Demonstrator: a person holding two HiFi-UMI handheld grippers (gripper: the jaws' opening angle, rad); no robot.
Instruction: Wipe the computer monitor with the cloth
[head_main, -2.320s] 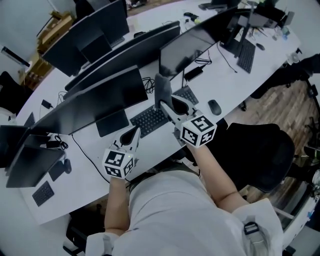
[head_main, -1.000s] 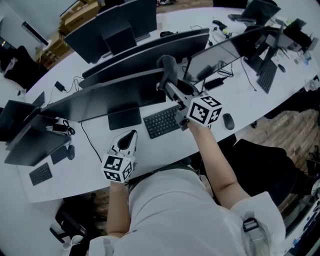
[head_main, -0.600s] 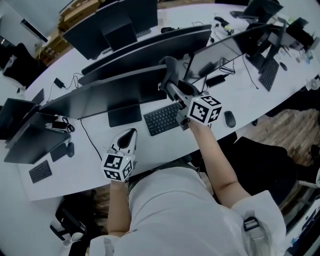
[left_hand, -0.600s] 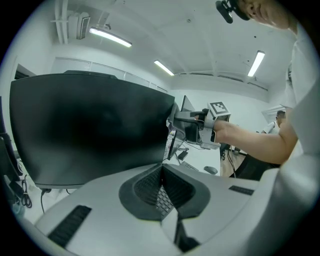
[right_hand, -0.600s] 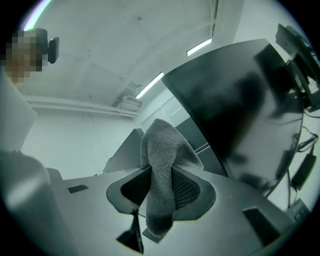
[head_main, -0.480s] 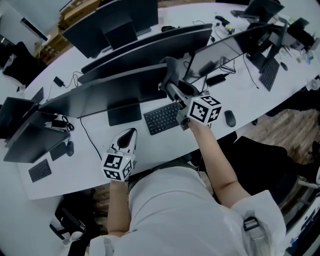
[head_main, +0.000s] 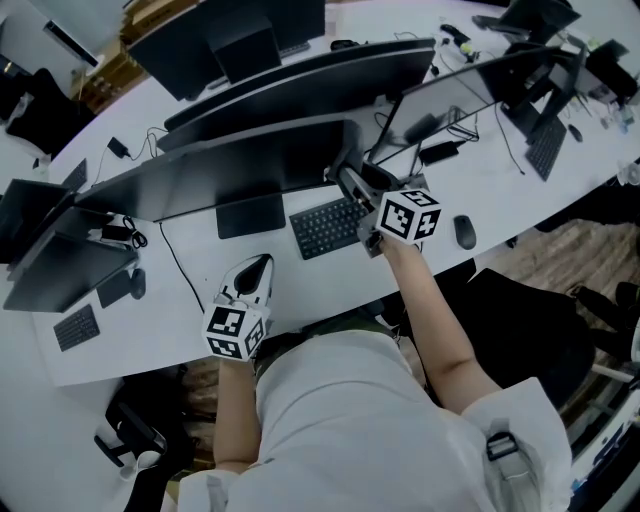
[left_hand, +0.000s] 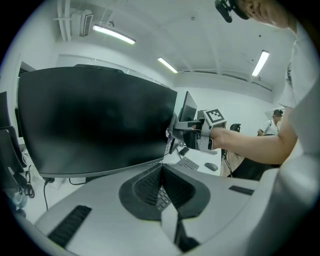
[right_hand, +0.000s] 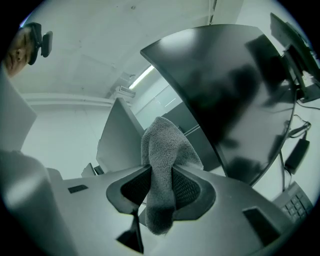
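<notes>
Grey terry cloth (right_hand: 162, 165) was pinched between the jaws of the right gripper (right_hand: 160, 187), its loose end flopping out past them. In the head view that gripper (head_main: 348, 180) was raised off the tabletop (head_main: 190, 310) and pressed up to the right edge of the dark central monitor (head_main: 230, 170), above the keyboard (head_main: 328, 225). The left gripper view showed the same: the cloth at the screen's (left_hand: 95, 120) right border. The left gripper (head_main: 258, 268) lay low over the near tabletop, jaws pressed together on nothing.

By my reading the wiping had only just started, at one edge. The next move would call for a steady sweep leftward across the glass, light enough not to rock the panel on its stand.

Against the earliest frame, the right gripper had travelled from over the keyboard up to the screen. Half a second ago more of the cloth bulged above the top edge. The left gripper had not shifted.
</notes>
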